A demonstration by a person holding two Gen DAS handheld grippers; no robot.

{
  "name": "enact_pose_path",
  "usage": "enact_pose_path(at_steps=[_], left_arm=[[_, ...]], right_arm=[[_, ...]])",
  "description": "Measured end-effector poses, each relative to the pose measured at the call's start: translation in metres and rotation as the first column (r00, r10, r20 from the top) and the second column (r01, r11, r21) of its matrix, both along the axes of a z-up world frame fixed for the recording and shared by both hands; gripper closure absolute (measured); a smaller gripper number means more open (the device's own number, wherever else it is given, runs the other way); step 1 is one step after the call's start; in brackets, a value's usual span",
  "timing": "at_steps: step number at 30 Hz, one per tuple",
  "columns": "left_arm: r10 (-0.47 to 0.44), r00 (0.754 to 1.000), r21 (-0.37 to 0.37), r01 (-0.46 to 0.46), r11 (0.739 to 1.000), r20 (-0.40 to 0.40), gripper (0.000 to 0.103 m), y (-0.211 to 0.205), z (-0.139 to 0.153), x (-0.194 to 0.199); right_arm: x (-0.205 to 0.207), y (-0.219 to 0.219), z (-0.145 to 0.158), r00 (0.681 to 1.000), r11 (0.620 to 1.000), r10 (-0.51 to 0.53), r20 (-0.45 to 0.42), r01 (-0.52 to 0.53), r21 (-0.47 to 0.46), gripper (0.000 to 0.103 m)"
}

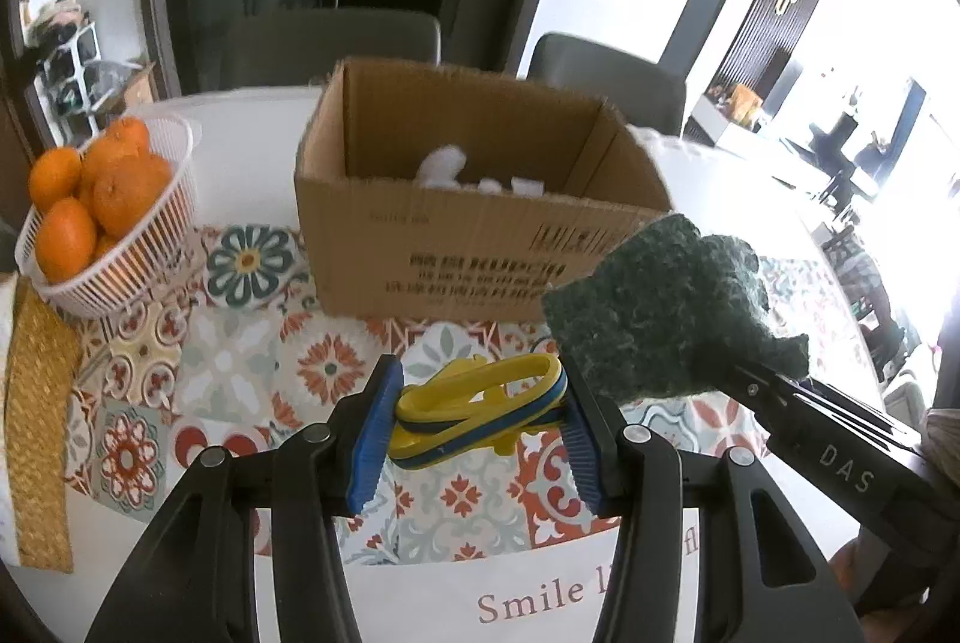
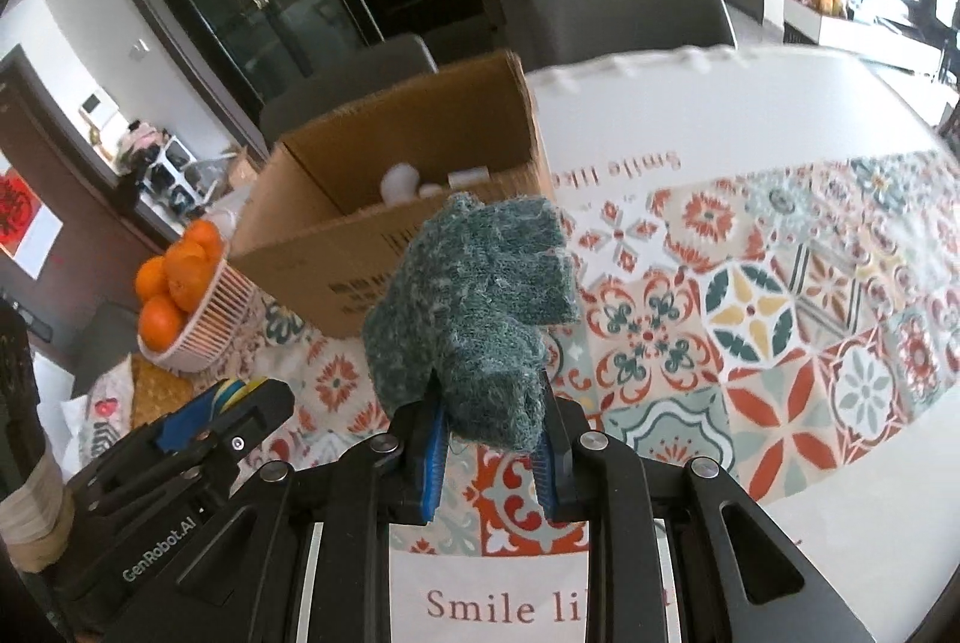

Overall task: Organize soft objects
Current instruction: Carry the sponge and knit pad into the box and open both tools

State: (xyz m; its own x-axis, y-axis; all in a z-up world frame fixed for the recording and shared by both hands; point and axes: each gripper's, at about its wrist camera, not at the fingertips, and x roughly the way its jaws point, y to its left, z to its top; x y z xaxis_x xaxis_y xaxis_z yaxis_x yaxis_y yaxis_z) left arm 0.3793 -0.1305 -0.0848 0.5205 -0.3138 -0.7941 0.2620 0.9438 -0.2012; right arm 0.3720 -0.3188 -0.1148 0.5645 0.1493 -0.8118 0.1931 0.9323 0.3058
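My left gripper (image 1: 477, 412) is shut on a small yellow-and-blue flip-flop toy (image 1: 480, 412), held above the patterned tablecloth. To its right my right gripper (image 2: 489, 436) is shut on a crumpled dark green scouring pad (image 2: 474, 319), which also shows in the left wrist view as the green scouring pad (image 1: 672, 307). An open cardboard box (image 1: 480, 235) stands just beyond both grippers, with white soft items (image 1: 444, 166) inside. The same box (image 2: 390, 223) lies ahead and left in the right wrist view, and the left gripper (image 2: 198, 418) shows at lower left there.
A white basket of oranges (image 1: 102, 217) stands left of the box beside a woven yellow mat (image 1: 39, 427). Grey chairs (image 1: 606, 79) stand behind the table. The patterned tablecloth (image 2: 780, 343) stretches to the right.
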Motion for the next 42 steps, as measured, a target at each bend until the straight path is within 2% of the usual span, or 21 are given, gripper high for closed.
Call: enact_pose_path(at_steps=[8, 20, 33, 42], left_arm=[[-0.013, 0.997, -0.024, 0.015, 1.0, 0.079, 0.053, 0.001, 0.033, -0.003], [-0.025, 0.986, -0.012, 0.027, 1.0, 0.163, 0.053, 0.003, 0.068, 0.021], [-0.032, 0.983, 0.014, 0.03, 0.999, 0.179, 0.053, 0.001, 0.074, 0.068], [-0.046, 0.988, 0.056, 0.038, 0.998, 0.145, 0.053, -0.007, 0.064, 0.111]], right_arm=[[-0.008, 0.001, 0.037, 0.995, 0.999, -0.006, 0.1, 0.009, -0.033, 0.078], [0.006, 0.012, 0.078, 0.979, 0.997, 0.026, 0.201, -0.011, -0.077, 0.078], [0.05, 0.018, 0.091, 0.976, 0.991, 0.084, 0.201, -0.062, -0.115, 0.078], [0.089, 0.02, 0.078, 0.982, 0.986, 0.128, 0.136, -0.111, -0.126, 0.078]])
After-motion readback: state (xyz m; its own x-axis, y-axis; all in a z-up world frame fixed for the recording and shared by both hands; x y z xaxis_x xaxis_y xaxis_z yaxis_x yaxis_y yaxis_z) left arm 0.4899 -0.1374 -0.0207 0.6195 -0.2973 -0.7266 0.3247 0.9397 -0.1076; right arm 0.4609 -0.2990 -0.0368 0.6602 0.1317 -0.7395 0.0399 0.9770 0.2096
